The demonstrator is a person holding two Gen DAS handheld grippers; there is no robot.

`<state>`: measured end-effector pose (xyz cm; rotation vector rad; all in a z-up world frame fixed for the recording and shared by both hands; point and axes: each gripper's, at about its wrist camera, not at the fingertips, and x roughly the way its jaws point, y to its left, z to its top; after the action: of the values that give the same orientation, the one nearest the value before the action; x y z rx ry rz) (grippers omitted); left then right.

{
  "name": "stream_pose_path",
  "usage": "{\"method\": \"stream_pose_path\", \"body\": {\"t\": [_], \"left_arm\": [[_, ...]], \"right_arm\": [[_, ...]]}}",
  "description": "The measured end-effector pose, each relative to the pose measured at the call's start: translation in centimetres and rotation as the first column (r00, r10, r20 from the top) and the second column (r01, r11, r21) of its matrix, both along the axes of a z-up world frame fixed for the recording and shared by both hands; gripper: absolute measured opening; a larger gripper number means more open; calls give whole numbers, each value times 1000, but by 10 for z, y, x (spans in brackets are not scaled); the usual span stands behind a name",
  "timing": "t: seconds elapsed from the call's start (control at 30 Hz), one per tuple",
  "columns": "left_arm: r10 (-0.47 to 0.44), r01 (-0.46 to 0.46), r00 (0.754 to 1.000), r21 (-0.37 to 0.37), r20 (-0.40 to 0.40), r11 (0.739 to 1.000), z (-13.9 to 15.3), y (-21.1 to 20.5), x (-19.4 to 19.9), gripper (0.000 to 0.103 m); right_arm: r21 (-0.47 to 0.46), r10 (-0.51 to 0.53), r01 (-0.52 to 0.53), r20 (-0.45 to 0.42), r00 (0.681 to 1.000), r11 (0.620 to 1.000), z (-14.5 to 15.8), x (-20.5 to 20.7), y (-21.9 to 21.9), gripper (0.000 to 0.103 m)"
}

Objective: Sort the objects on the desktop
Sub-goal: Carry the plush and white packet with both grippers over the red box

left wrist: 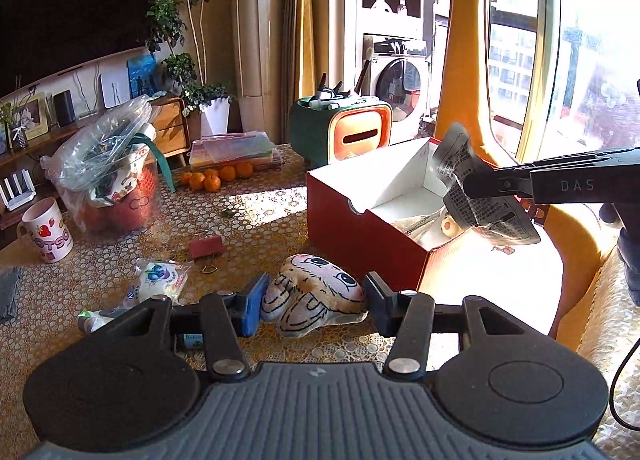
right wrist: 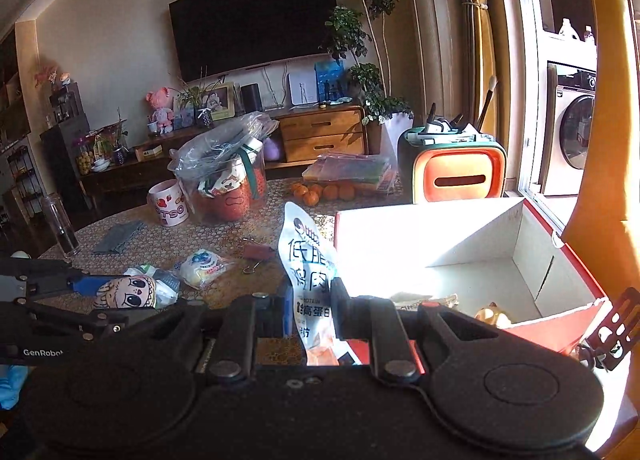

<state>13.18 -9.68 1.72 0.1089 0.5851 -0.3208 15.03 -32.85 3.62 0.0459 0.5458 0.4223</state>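
Observation:
My left gripper (left wrist: pixel 316 304) is shut on a flat plush toy (left wrist: pixel 316 294) with a drawn cartoon face, held just above the patterned table (left wrist: pixel 260 216). In the right wrist view the same plush toy (right wrist: pixel 124 296) sits in the left gripper (right wrist: pixel 106 300) at the far left. My right gripper (right wrist: pixel 310 312) is shut on a white snack packet (right wrist: pixel 308 260) printed with dark characters. That packet (left wrist: pixel 484 196) hangs over the near right corner of an open red box (left wrist: pixel 352 220) with a white inside (right wrist: pixel 460 260). A packet and a small toy lie in the box.
On the table are a blueberry-print packet (left wrist: pixel 160 280), a red binder clip (left wrist: pixel 206 246), a strawberry mug (left wrist: pixel 46 230), a plastic-wrapped red container (left wrist: pixel 116 184), oranges (left wrist: pixel 216 176) and a green-and-orange tissue box (left wrist: pixel 352 132). A yellow chair (left wrist: pixel 464 60) stands behind the box.

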Motion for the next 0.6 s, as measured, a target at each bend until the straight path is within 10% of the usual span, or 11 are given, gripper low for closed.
{"method": "stream_pose_path", "body": {"t": [0.6], "left_arm": [[-144, 145, 989, 32, -27, 989, -3, -94, 69, 51]], "right_arm": [[32, -147, 147, -8, 989, 989, -1, 50, -71, 18]]}}
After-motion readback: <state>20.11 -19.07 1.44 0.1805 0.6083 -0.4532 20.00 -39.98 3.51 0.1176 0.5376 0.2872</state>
